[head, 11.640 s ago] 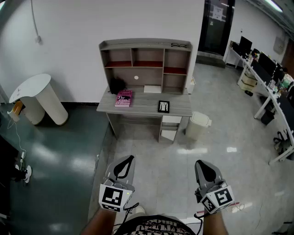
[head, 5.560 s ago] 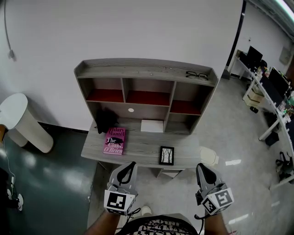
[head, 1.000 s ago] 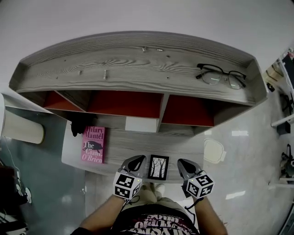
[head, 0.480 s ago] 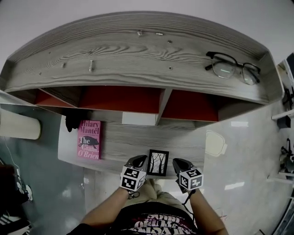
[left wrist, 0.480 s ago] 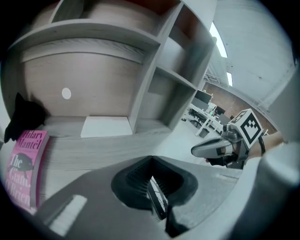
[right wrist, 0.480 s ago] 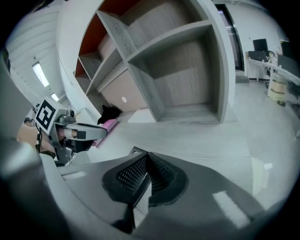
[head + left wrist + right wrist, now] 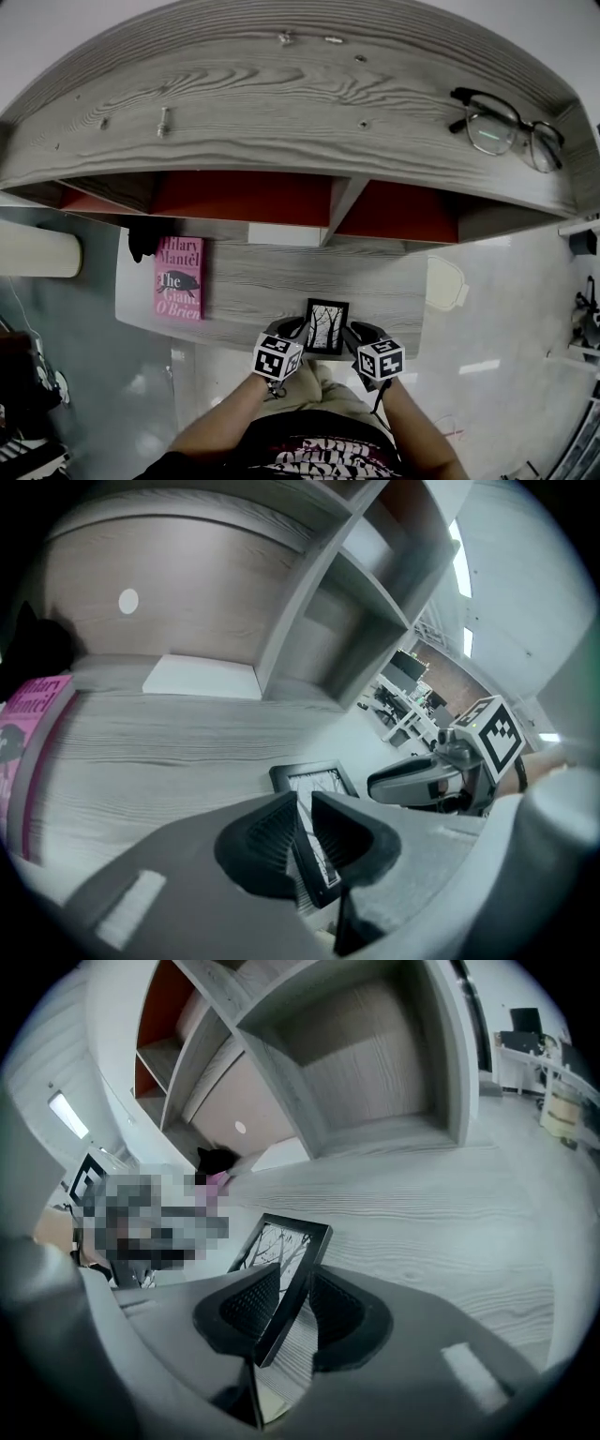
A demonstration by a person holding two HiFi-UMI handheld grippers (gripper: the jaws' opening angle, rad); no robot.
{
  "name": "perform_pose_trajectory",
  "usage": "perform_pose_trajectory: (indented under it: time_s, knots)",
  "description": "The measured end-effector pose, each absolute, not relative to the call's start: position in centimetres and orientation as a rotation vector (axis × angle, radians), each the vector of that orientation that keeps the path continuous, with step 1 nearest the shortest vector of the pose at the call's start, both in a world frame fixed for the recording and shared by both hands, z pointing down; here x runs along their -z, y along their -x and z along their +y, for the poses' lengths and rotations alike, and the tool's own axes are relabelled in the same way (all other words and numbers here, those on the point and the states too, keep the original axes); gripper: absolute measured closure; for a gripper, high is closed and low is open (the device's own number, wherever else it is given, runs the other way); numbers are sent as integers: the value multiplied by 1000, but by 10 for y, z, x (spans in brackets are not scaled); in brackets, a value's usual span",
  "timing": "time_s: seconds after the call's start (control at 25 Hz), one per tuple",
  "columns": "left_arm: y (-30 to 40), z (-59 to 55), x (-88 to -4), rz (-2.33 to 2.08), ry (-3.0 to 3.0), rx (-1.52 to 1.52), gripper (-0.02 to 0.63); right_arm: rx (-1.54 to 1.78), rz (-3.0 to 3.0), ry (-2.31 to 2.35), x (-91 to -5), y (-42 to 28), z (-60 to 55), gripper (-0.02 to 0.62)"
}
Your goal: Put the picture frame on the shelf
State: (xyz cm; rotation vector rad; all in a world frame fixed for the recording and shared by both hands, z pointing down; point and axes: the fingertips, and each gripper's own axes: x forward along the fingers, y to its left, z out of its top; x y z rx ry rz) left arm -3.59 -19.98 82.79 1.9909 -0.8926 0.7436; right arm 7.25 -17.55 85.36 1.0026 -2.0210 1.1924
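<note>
Counted: 1 picture frame (image 7: 326, 326), 1 pink book (image 7: 178, 278), 1 pair of glasses (image 7: 506, 127), 1 desk (image 7: 384, 292), 1 shelf unit (image 7: 281, 103), 1 bin (image 7: 446, 284), 2 grippers: left gripper (image 7: 292, 330), right gripper (image 7: 358, 330).

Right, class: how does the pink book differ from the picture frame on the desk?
The book is pink; the frame is black. The book looks larger than the frame. The book lies at the left end of the desk; the frame is near its front edge. Both are rectangular and on the desk.

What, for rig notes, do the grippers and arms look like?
The left gripper and right gripper: grey, dark ribbed pads, a cube of square markers each. Bare forearms; patterned top. Right jaws have just been opening, frame between them.
</note>
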Motion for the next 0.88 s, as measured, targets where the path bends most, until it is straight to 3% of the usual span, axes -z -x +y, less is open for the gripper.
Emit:
perform_pose_trajectory:
  time_s: [0.2,0.88]
  knots:
    - [34,-192,-844,-854,-1964,-803,518,-1223,-1982,-999,-867,-69,-174,463]
    - [27,-187,-869,-800,-1928,-917,502,-1226,-1882,-974,-883,-64,-173,465]
